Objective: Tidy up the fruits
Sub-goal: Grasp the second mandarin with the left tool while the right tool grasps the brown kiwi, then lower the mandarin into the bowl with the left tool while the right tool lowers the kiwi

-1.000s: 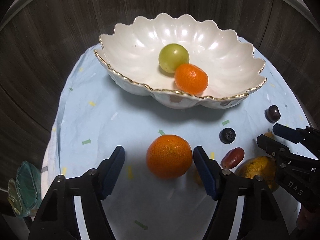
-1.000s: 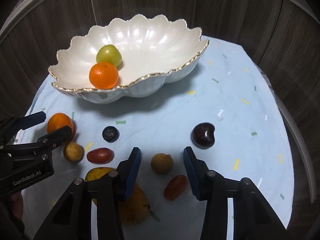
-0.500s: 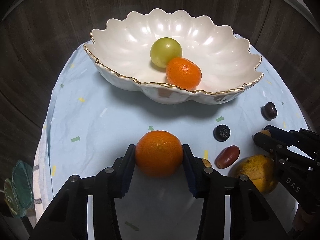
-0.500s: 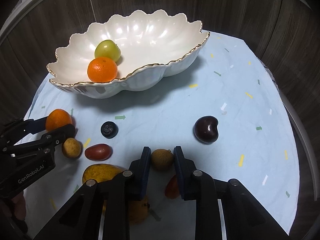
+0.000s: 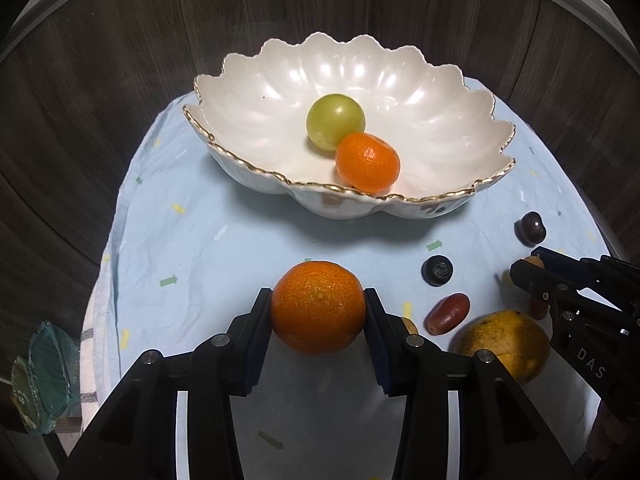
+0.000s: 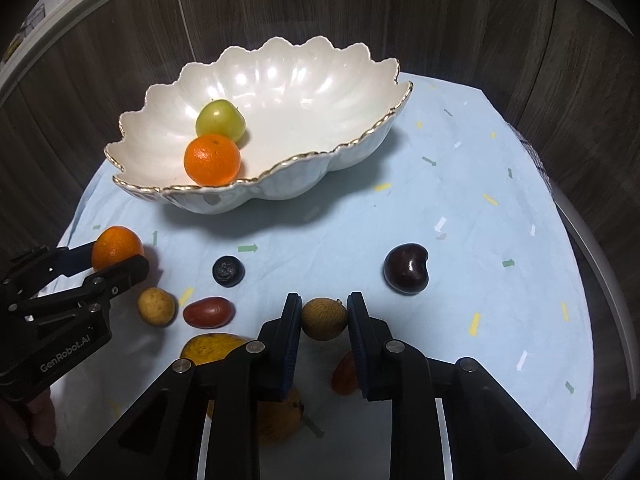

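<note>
A white scalloped bowl (image 5: pixel 440 112) (image 6: pixel 320 96) with a gold rim holds a green fruit (image 5: pixel 335 121) (image 6: pixel 220 121) and a small orange (image 5: pixel 367 163) (image 6: pixel 212 159). My left gripper (image 5: pixel 319 312) is shut on a larger orange (image 5: pixel 319 306), which also shows in the right wrist view (image 6: pixel 116 246), lifted a little above the blue cloth. My right gripper (image 6: pixel 324 318) is shut on a small brown longan (image 6: pixel 324 317), held above the cloth in front of the bowl.
On the blue cloth (image 6: pixel 460 208) lie a blueberry (image 6: pixel 228 271), a dark cherry (image 6: pixel 406 268), a red date (image 6: pixel 208 312), a tan longan (image 6: pixel 156 306), a yellow mango (image 5: pixel 505 344) and a red fruit (image 6: pixel 345 374). Dark wood surrounds the cloth.
Both grippers have closed: the left one on the large orange, the right one on the brown longan. Both fruits now sit a little higher off the cloth.
</note>
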